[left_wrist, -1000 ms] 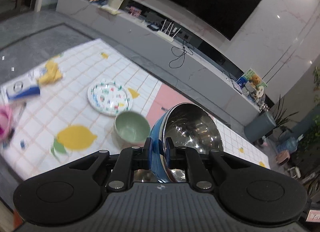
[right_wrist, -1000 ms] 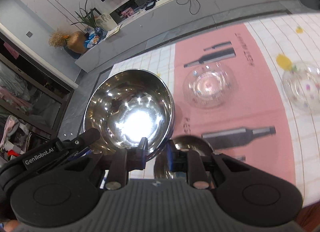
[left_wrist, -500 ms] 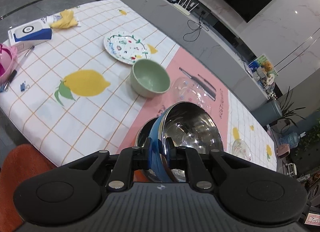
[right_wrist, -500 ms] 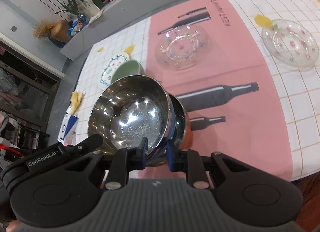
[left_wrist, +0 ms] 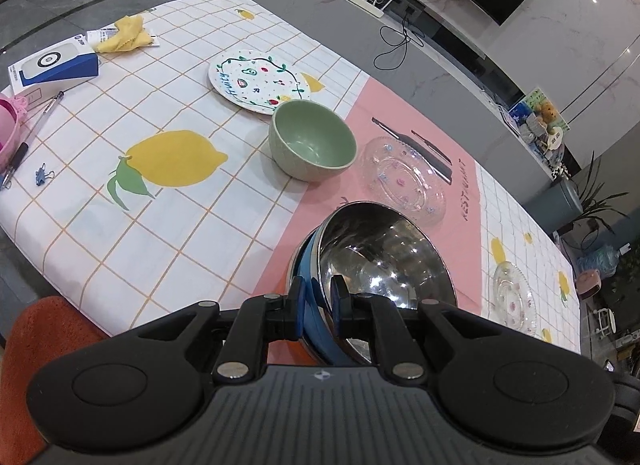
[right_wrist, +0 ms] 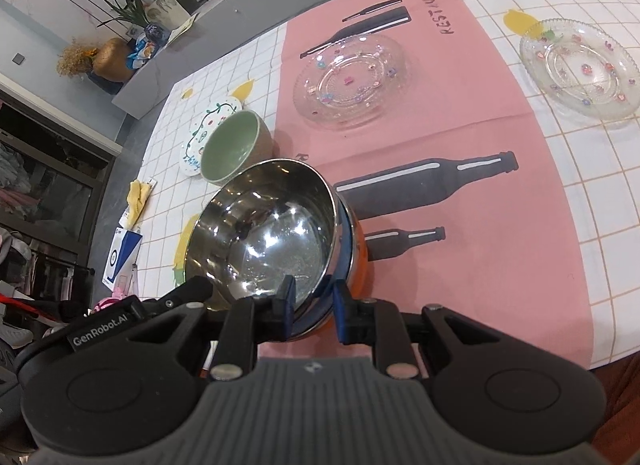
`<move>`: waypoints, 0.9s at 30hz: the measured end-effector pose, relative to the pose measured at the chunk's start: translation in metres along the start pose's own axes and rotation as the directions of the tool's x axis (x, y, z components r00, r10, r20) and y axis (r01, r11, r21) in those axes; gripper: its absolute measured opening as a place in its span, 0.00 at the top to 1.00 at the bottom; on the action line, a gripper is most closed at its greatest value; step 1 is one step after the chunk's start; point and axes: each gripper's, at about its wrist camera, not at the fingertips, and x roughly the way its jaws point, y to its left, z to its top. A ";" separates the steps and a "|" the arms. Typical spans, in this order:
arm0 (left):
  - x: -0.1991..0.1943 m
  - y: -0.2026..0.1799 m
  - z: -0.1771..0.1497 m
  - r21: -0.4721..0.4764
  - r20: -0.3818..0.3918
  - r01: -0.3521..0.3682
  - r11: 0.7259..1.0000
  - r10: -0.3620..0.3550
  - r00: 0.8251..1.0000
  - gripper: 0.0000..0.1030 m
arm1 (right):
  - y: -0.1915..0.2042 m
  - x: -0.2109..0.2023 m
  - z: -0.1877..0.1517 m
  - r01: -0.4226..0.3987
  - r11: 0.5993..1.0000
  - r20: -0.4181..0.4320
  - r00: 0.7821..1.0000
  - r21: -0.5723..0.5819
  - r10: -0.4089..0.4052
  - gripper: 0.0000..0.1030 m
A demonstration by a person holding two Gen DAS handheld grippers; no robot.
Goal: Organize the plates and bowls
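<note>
My left gripper (left_wrist: pixel 317 301) is shut on the rim of a steel bowl with a blue outside (left_wrist: pixel 384 261). That bowl sits nested in an orange bowl (right_wrist: pixel 362 253) on the pink mat. My right gripper (right_wrist: pixel 314 299) straddles the same bowl's rim (right_wrist: pixel 276 233) with its jaws slightly apart. A green bowl (left_wrist: pixel 313 143) stands beyond it, also in the right wrist view (right_wrist: pixel 236 145). A painted white plate (left_wrist: pixel 260 81) lies behind the green bowl. Two clear glass plates (right_wrist: pixel 350 79) (right_wrist: pixel 580 69) lie further right.
A blue and white box (left_wrist: pixel 54 67), a yellow cloth (left_wrist: pixel 124 35), a pen (left_wrist: pixel 30 139), a binder clip (left_wrist: pixel 42 175) and a pink item (left_wrist: pixel 6 129) lie at the table's left end. An orange seat (left_wrist: pixel 44 341) is below the near edge.
Both grippers have lowered the steel bowl towards the table and into the orange bowl. The right gripper's jaws have opened a little around the rim.
</note>
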 end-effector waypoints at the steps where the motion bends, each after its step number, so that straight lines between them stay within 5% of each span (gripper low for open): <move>1: 0.001 0.000 0.000 0.004 0.001 -0.003 1.000 0.003 1.000 0.86 | 0.000 0.001 0.000 0.001 1.000 0.001 1.000 -0.002 -0.001 0.82; 12: 0.006 -0.003 0.001 0.040 -0.012 -0.007 0.999 0.007 1.000 0.86 | 0.009 0.007 -0.001 0.039 0.997 0.013 0.999 -0.063 -0.038 0.76; 14: 0.006 -0.002 0.002 0.034 -0.012 -0.006 0.999 0.006 1.000 0.84 | 0.010 0.006 -0.001 0.046 0.996 0.011 0.999 -0.070 -0.046 0.68; 16: 0.005 -0.002 0.003 0.030 -0.003 -0.017 0.999 0.017 1.000 0.70 | 0.011 0.005 0.000 0.047 0.996 0.008 0.999 -0.071 -0.047 0.61; 27: -0.014 -0.006 0.019 0.048 0.070 -0.006 0.999 0.003 0.998 0.64 | 0.016 -0.013 0.005 0.064 0.995 0.084 0.995 -0.075 -0.057 0.43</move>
